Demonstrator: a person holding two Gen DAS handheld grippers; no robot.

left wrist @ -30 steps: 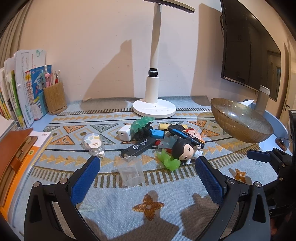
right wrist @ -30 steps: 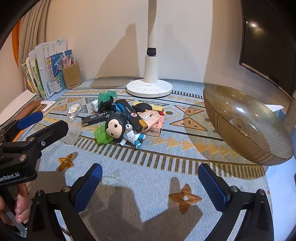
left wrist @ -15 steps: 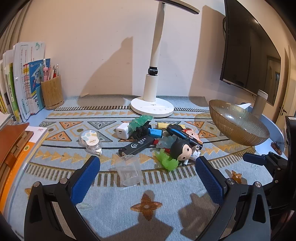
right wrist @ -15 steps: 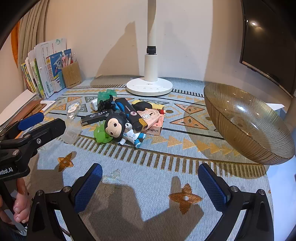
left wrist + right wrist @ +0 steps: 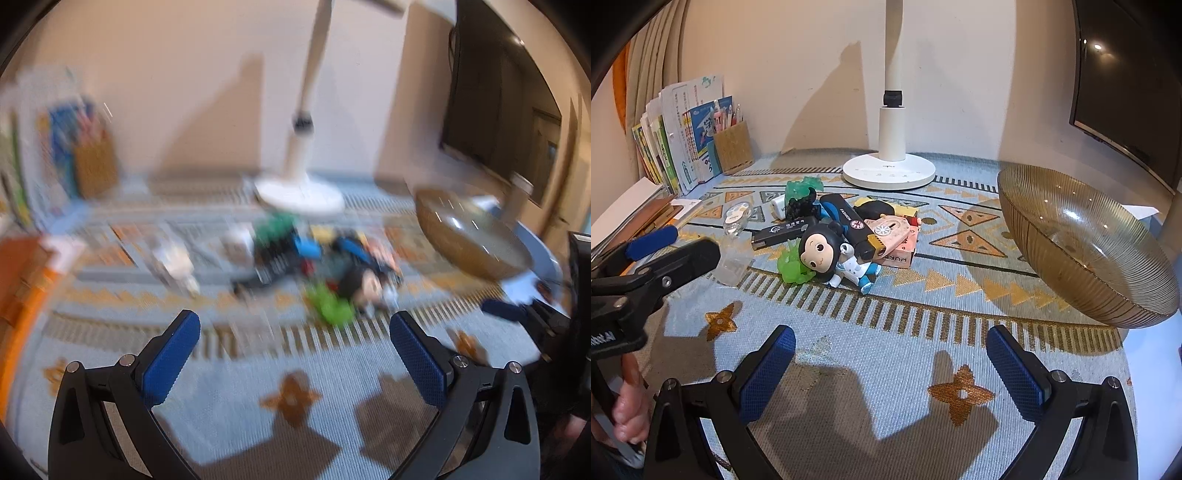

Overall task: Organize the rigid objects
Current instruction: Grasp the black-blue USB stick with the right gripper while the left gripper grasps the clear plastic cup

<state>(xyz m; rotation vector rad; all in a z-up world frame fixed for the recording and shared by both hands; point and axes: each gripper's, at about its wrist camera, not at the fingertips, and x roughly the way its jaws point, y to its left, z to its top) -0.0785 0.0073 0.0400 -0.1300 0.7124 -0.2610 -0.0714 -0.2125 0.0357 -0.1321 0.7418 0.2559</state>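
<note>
Right wrist view: a pile of small toys and gadgets, with a black-haired doll [image 5: 827,254] in front, lies mid-frame on the patterned mat [image 5: 886,354], well left of the amber glass bowl [image 5: 1082,247]. Right gripper [image 5: 890,365] at bottom and left gripper [image 5: 295,350], its own view blurred, both gape wide and hold nothing.

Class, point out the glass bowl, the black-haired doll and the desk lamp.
glass bowl [image 5: 1082,240], right wrist view, inner wall
black-haired doll [image 5: 817,250], right wrist view, face
desk lamp [image 5: 889,170], right wrist view, round base
</note>
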